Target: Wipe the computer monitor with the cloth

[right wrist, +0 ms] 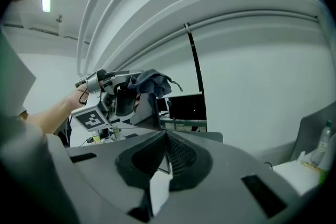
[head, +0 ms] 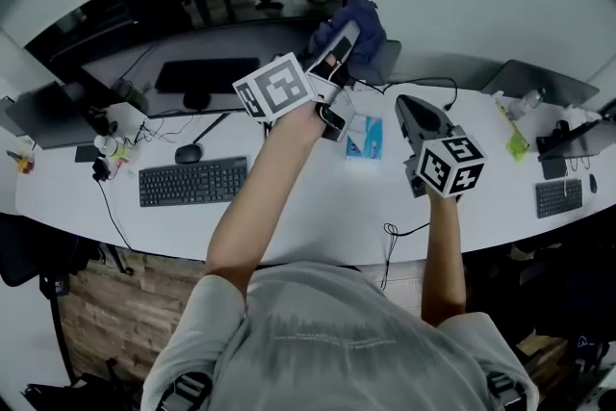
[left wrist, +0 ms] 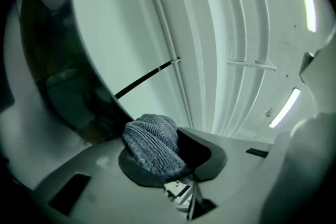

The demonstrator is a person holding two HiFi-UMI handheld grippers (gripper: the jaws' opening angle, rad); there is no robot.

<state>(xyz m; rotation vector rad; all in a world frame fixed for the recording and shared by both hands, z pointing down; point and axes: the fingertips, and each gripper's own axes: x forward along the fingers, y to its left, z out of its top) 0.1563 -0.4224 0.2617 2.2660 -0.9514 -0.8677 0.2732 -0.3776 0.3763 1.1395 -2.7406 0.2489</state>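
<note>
The cloth (head: 362, 26), a bunched blue knit, sits clamped in the left gripper's (head: 339, 48) jaws near the monitor's (head: 192, 5) right edge. The right gripper (head: 419, 115) hovers aside, jaws together on nothing. Wiping well probably calls for light, flat, overlapping sweeps leftward.

I am holding the cloth (head: 360, 24) in my left gripper (head: 342, 43) at upper centre, at the monitor's (head: 192, 14) right edge. My right gripper (head: 412, 111) is hovering just right, over the desk (head: 308, 207); the keyboard (head: 192, 181) is lying lower left, before the monitor.
</note>
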